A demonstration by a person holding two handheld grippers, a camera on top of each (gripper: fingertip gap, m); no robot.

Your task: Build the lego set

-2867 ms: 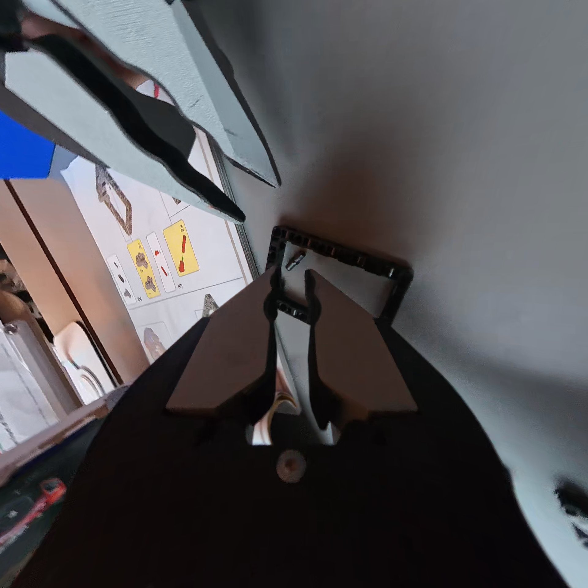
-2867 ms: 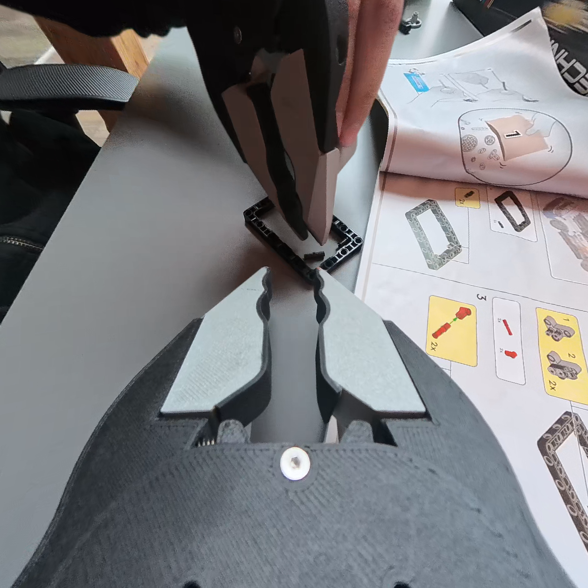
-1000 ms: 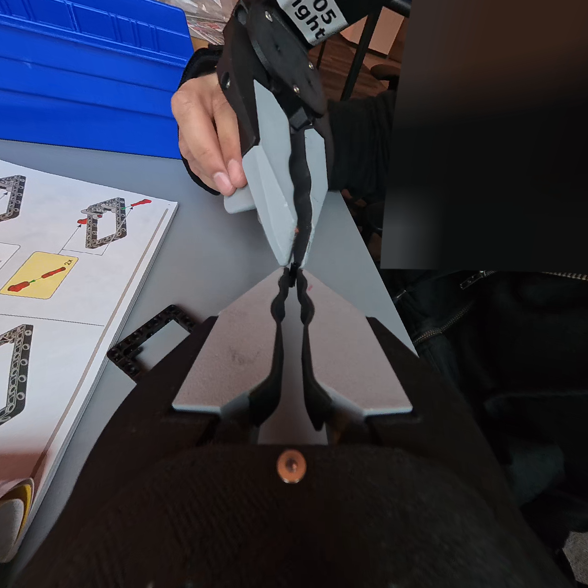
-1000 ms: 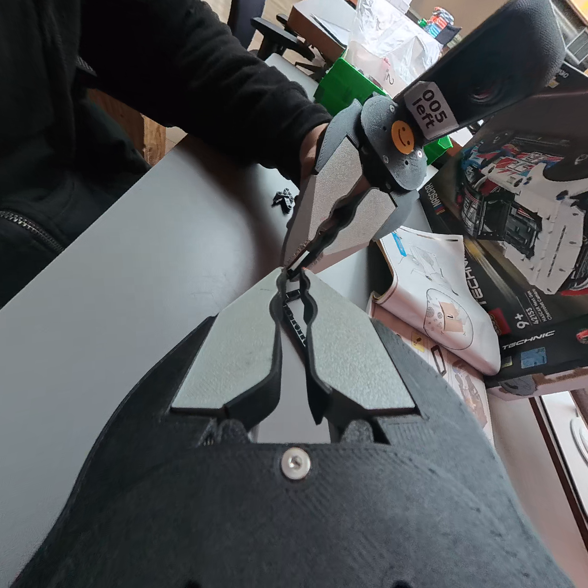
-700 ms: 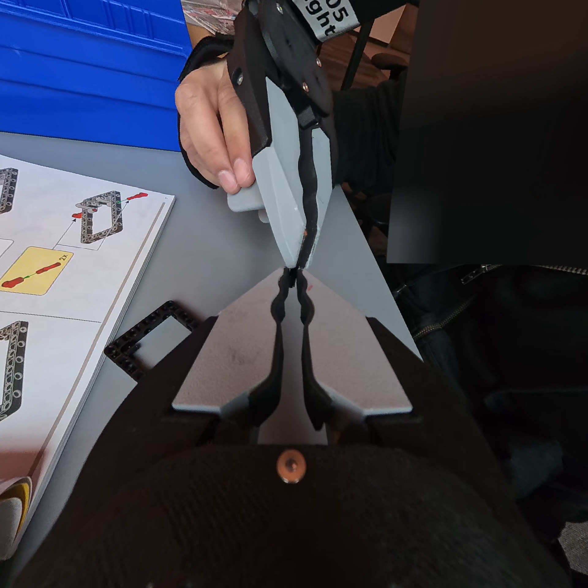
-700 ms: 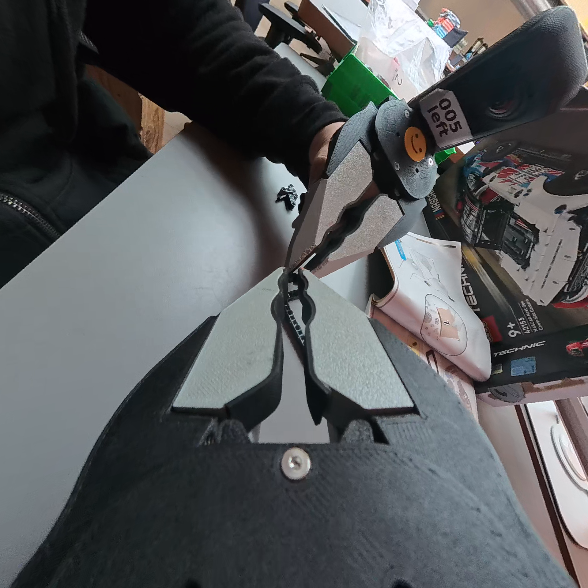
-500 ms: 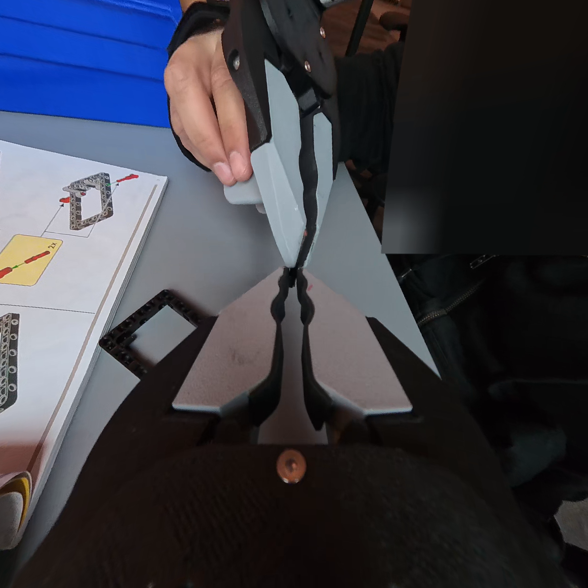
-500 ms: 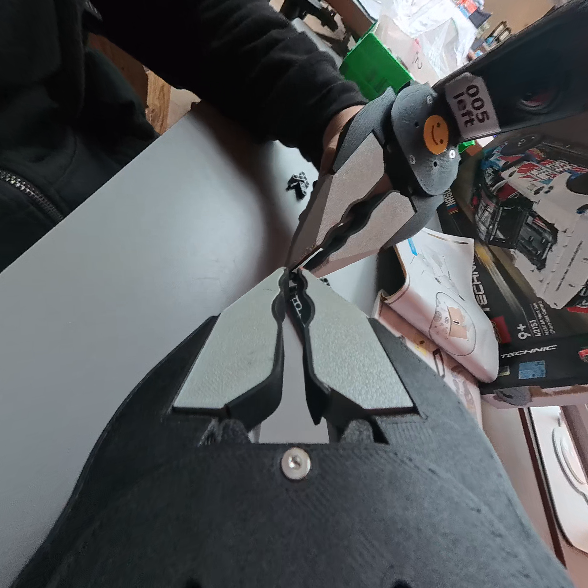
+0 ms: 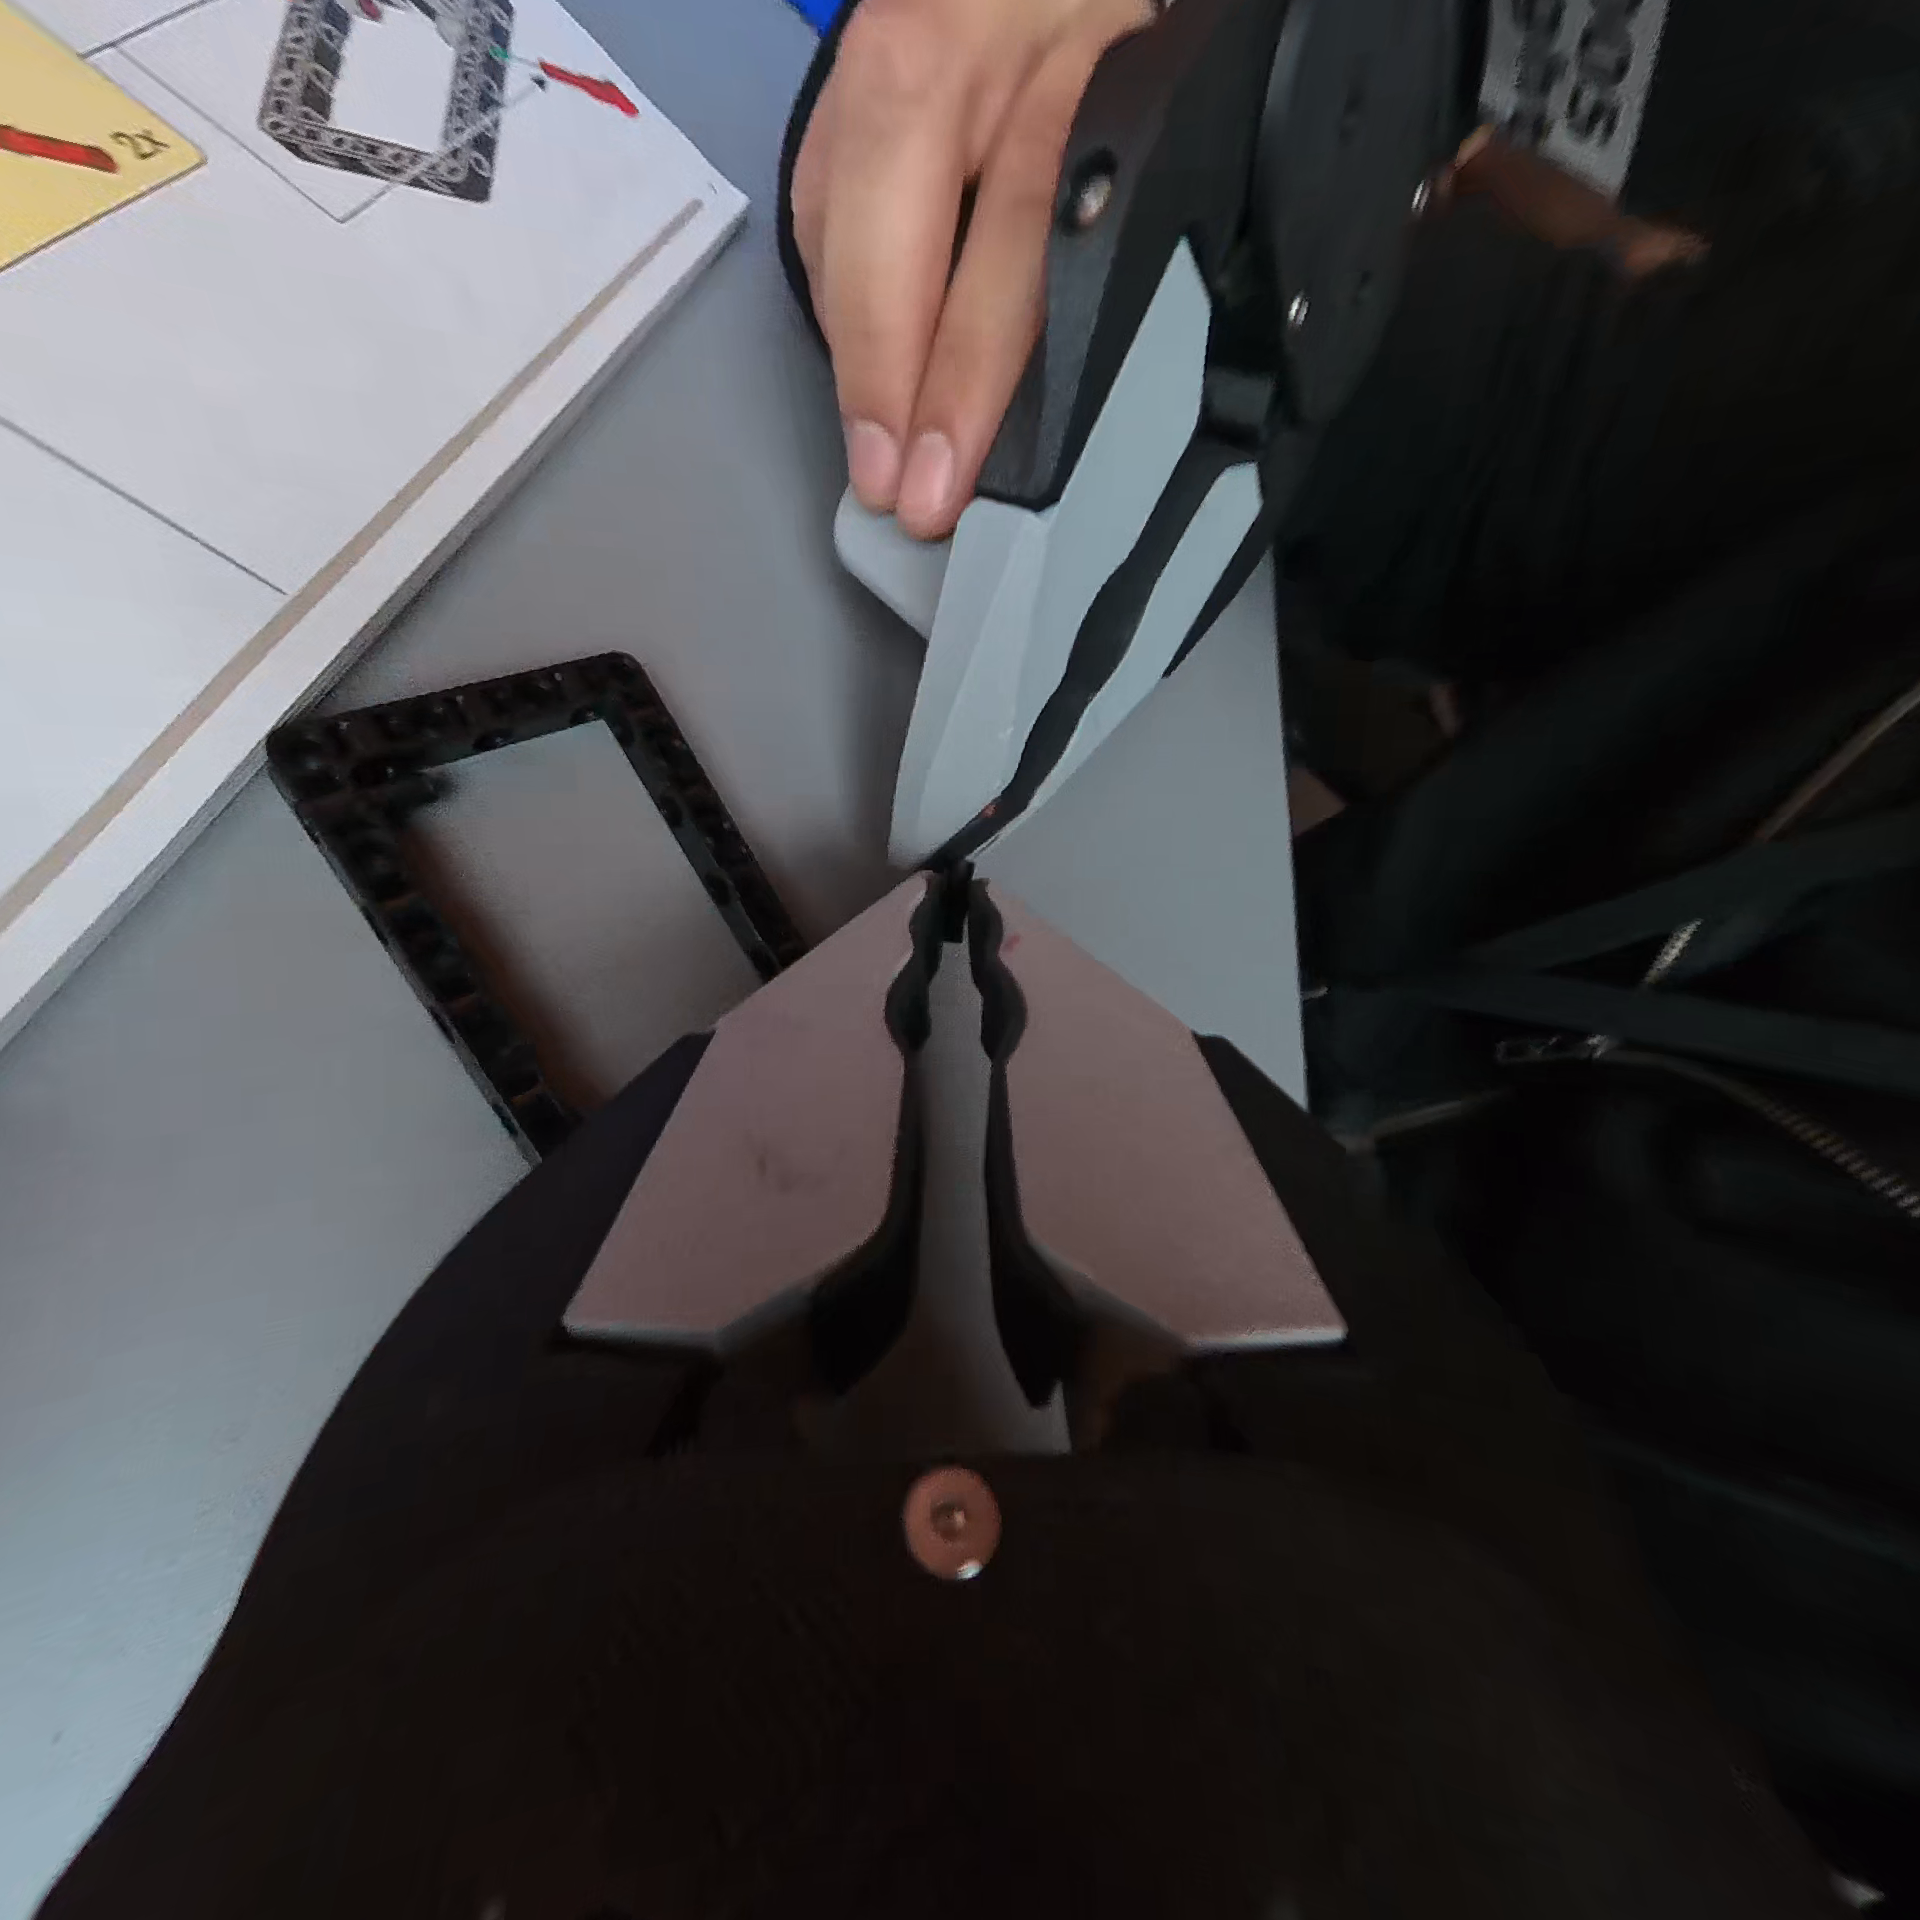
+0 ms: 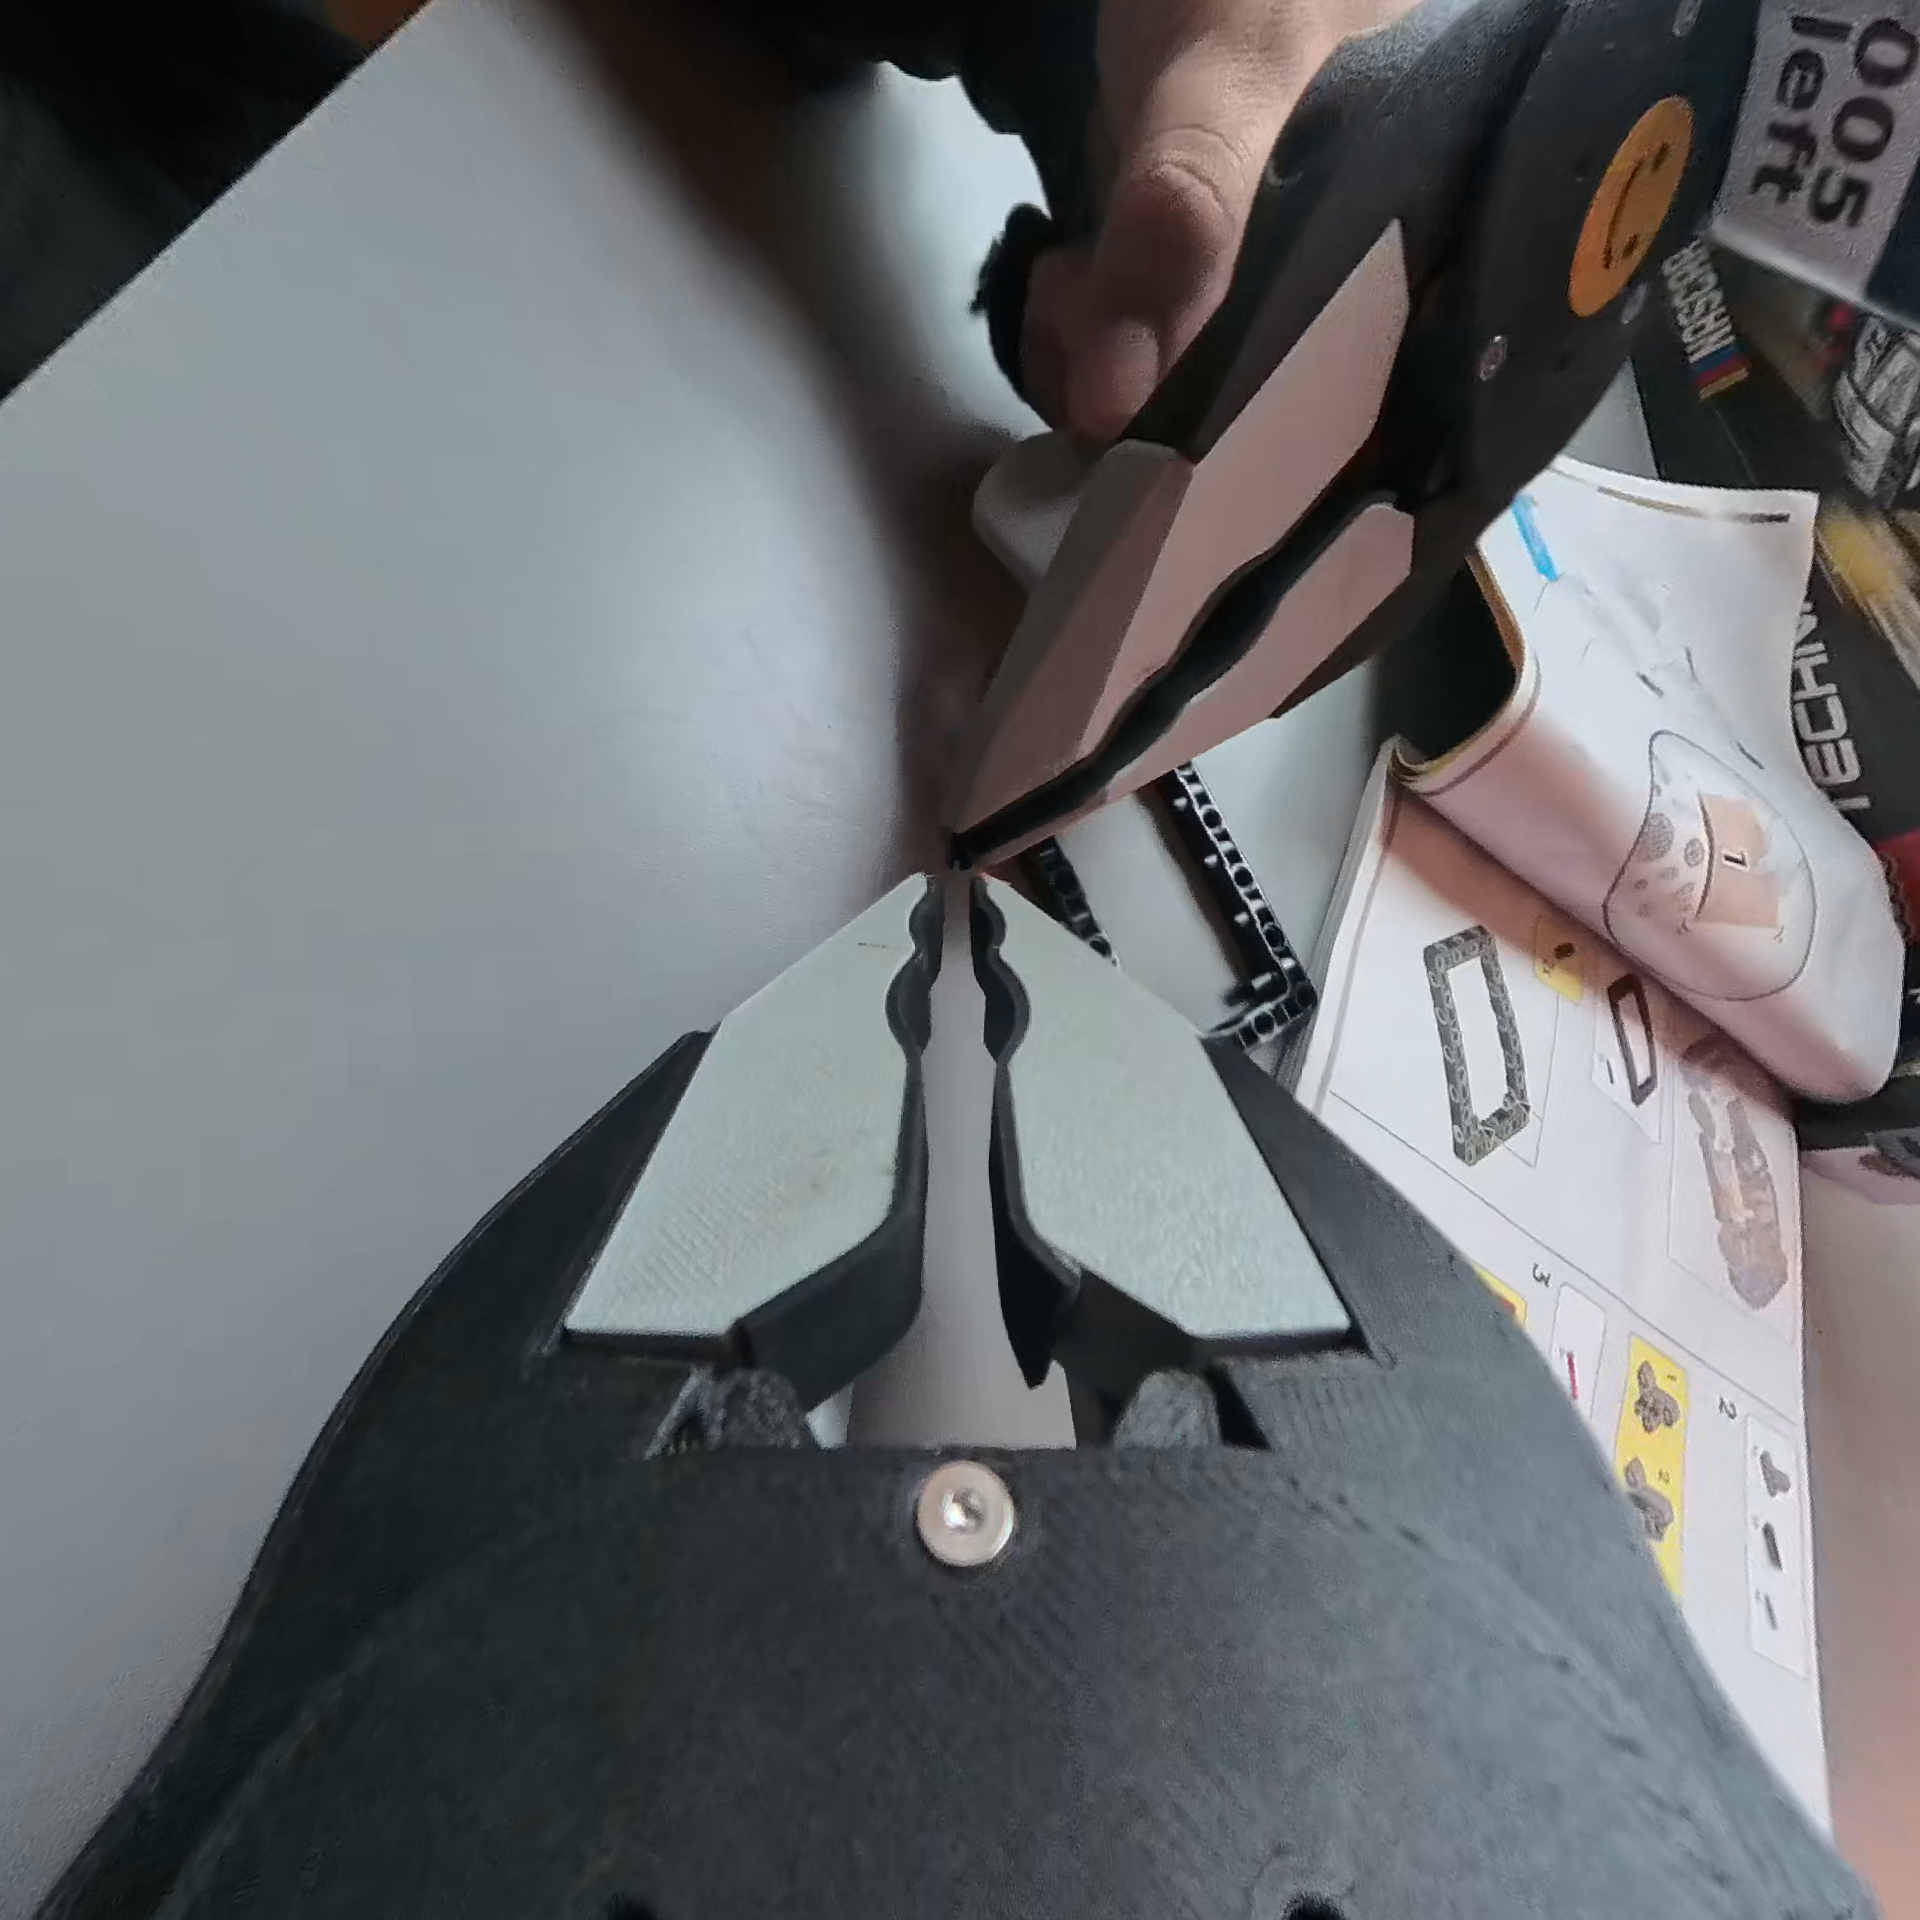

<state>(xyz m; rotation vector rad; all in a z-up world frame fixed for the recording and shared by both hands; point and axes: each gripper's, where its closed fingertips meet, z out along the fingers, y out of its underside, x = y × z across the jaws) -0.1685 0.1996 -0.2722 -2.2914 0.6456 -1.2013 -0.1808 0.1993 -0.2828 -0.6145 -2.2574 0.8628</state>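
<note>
Two claws meet tip to tip above the grey bench. At ten o'clock in the left wrist view lies the open instruction booklet; beside it the black frame rests flat. The left claw is narrow, pinching a small black pin. At twelve o'clock, the right claw, nearly closed; whether it grips anything, I cannot tell.
</note>
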